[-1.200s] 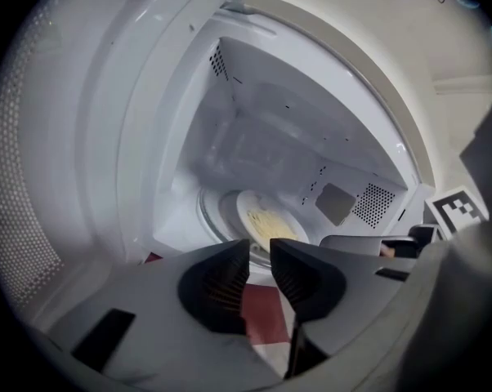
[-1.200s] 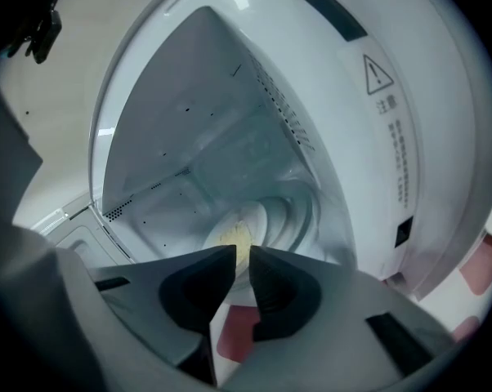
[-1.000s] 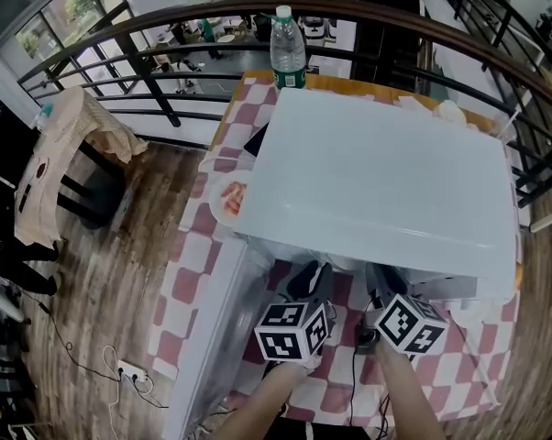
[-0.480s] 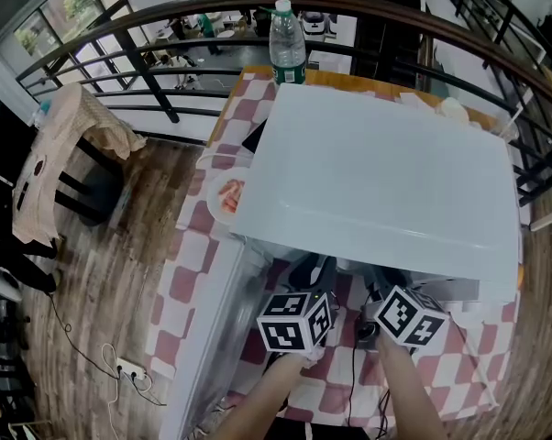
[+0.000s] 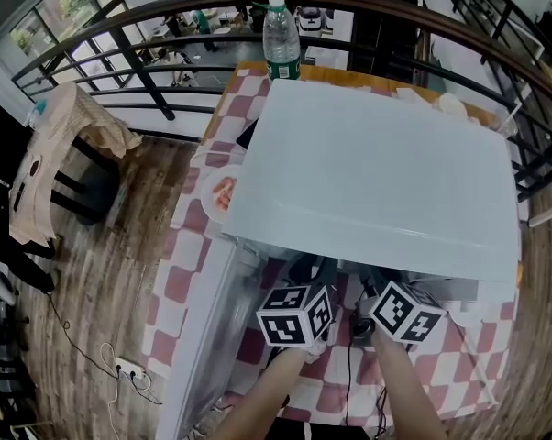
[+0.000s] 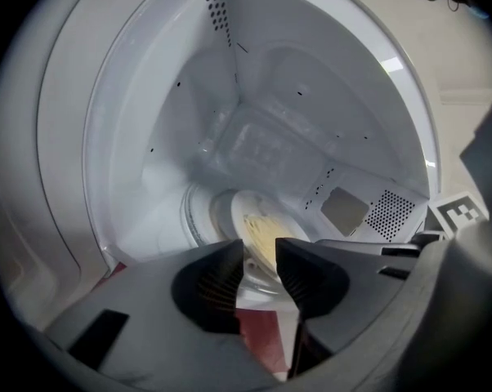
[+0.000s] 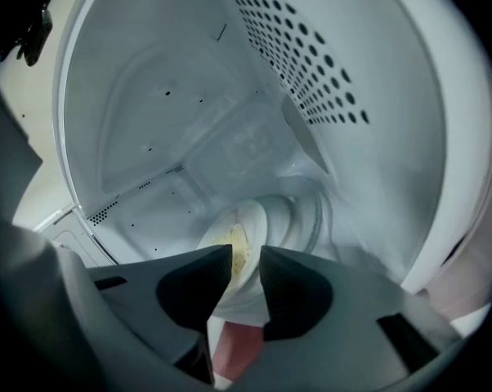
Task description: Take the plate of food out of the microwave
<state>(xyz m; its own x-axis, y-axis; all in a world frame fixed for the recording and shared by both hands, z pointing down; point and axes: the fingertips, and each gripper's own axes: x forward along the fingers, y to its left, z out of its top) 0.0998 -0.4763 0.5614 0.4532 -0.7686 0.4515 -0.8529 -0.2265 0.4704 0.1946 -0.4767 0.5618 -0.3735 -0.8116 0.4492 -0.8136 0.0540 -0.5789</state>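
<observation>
Inside the white microwave [image 5: 377,163], a white plate [image 6: 262,231] with yellowish food rests on the turntable. My left gripper [image 6: 261,247] is open at the cavity mouth, and the plate's near rim shows in the gap at its tips. My right gripper [image 7: 246,256] reaches in beside it. Its jaws are closing, with the plate [image 7: 234,227] rim between them and no pad pressing on it. In the head view only the marker cubes show, left cube [image 5: 294,314] and right cube [image 5: 406,312], at the microwave's front. The jaws are hidden under its top.
The microwave door [image 5: 207,337] hangs open at the front left. A second plate with red food [image 5: 219,193] lies on the checked tablecloth [image 5: 180,273] left of the microwave. A water bottle [image 5: 281,39] stands behind it. A railing and a cloth-draped chair [image 5: 60,145] lie beyond.
Both marker cubes have crept a little forward toward the microwave's opening. The rest of the head view has barely shifted.
</observation>
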